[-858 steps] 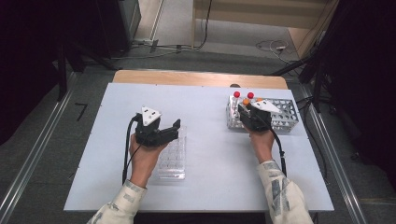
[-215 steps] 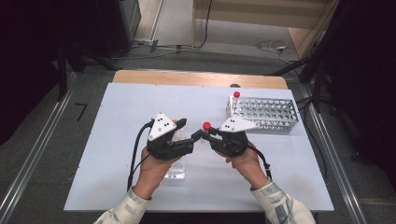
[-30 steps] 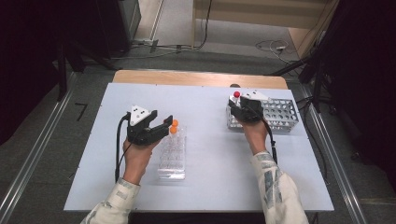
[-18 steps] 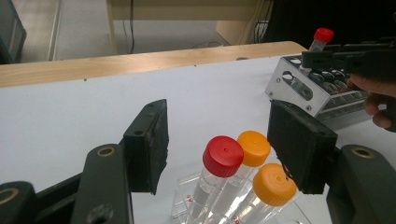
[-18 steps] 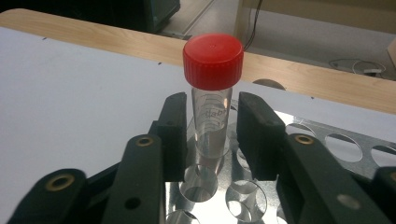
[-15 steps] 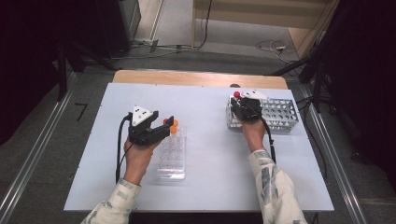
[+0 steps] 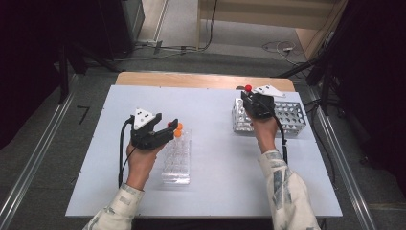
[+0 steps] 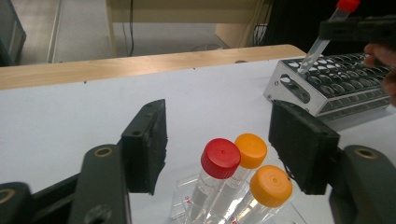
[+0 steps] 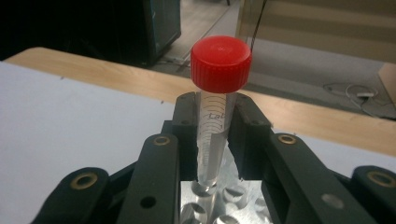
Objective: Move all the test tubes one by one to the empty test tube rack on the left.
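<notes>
1. Since a second ago the right gripper (image 7: pixel 250 98) has come up a little over the near-left corner of the metal rack (image 7: pixel 292 115); its jaws have just been closing, and the red-capped tube (image 7: pixel 248 89) now stands between them, its cap above the jaw tips. The left gripper (image 7: pixel 173 129) has kept its place at the far end of the clear rack (image 7: pixel 176 163).
2. The right gripper view gives what the high view cannot: the jaws press on both sides of the clear body of the red-capped tube (image 9: pixel 215 126) just under the cap, and the tube's lower end sits at the mouth of a hole in the metal rack (image 9: pixel 219 205); whether it is clear of the hole I cannot tell.
3. The left gripper view shows three capped tubes in the clear rack (image 8: pixel 180 200): a second red-capped tube (image 8: pixel 220 157) and two orange-capped tubes (image 8: pixel 251 150), leaning together. In the high view they are just small orange and red dots.
4. In that same view the left gripper (image 8: pixel 217 140) has its jaws partly spread, one on each side of the three caps and touching none of them.
5. Far off in the left gripper view, the right gripper (image 8: pixel 357 29) holds its tube (image 8: pixel 322 39) tilted above the metal rack (image 8: pixel 327 86).
</notes>
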Demonstrator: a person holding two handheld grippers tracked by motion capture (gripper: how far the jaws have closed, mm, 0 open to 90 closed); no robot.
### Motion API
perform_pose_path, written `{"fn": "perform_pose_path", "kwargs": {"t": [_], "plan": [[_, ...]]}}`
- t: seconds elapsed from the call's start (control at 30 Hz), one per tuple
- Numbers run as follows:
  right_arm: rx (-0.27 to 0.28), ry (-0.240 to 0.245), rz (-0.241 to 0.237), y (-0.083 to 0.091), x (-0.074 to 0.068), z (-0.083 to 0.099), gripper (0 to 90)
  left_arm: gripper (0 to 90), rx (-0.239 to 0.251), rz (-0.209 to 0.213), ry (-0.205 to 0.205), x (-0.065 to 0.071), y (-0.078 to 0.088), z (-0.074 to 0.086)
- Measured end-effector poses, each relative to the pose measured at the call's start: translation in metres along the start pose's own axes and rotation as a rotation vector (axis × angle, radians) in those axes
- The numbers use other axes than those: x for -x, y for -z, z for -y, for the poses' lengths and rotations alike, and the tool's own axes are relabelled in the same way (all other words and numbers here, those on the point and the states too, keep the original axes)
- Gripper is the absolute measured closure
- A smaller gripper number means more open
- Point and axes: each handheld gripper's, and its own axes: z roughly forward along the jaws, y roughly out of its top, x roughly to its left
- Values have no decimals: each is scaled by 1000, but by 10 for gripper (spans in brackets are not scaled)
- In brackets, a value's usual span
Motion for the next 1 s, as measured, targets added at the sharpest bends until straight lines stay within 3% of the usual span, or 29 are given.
{"fn": "perform_pose_path", "kwargs": {"t": [0.17,0.33,0.57,1.0], "plan": [[39,9,-19,17,0,-14,707,338,4,-10,6,0,4,-3],[37,27,-68,34,-6,-15,707,300,7,3,2,5,7,-6],[22,69,-158,52,-21,-7,707,300,19,28,-18,15,11,-9],[-14,100,-340,80,-48,15,707,301,21,73,-48,33,14,-10]]}}
